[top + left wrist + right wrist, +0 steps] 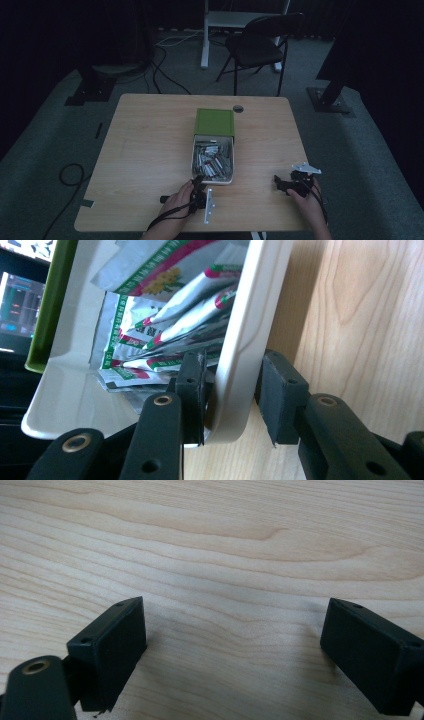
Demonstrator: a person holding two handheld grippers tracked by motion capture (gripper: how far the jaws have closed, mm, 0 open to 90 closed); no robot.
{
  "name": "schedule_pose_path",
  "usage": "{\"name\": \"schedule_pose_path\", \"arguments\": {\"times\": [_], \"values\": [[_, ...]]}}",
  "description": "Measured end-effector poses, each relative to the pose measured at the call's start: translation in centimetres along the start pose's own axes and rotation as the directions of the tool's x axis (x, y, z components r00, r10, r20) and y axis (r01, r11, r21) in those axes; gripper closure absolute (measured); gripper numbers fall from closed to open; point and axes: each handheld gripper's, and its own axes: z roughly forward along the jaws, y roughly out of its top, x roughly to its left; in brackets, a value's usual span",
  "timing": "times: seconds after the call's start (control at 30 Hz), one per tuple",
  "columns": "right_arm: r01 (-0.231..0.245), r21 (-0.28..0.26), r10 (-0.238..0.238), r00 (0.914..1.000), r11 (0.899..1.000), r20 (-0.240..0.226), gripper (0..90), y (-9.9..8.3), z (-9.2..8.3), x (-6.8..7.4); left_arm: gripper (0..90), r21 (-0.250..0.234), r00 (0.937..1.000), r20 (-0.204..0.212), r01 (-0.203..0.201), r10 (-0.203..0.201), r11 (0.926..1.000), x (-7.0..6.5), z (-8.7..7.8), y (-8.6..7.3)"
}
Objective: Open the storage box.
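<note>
A white drawer tray [196, 159] full of several silver sachets [214, 160] sticks out of a green box [214, 121] at the table's middle. In the left gripper view the sachets [190, 310] lie against the tray's near wall [250, 315]. My left gripper [232, 390] straddles that wall, one pad inside and one outside. A thin gap shows beside the outer pad, so the jaws stand open around it. In the high view the left gripper [198, 180] sits at the tray's near left corner. My right gripper [278, 182] rests at the table's front right, open [235, 645] over bare wood with nothing between its pads.
The wooden table [150, 150] has a cable hole [238, 108] behind the green box. A black folding chair [260, 45] and a white desk leg [205, 40] stand beyond the far edge. Cables [70, 175] lie on the floor at the left.
</note>
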Motion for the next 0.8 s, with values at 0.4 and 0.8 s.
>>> {"name": "schedule_pose_path", "arguments": {"times": [0.4, 0.8], "values": [[0.0, 0.0, 0.0, 1.0, 1.0, 0.0, 10.8, 0.0, 0.0, 0.0, 58.4, -0.088, 0.9798, 0.111, 0.177, -0.167, 0.9803, 1.0, -1.1, -0.7], [0.0, 0.0, 0.0, 1.0, 1.0, 0.0, 10.8, 0.0, 0.0, 0.0, 58.4, -0.15, 0.8975, 0.201, 0.424, -0.393, 0.8932, 3.1, -3.0, -2.2]]}}
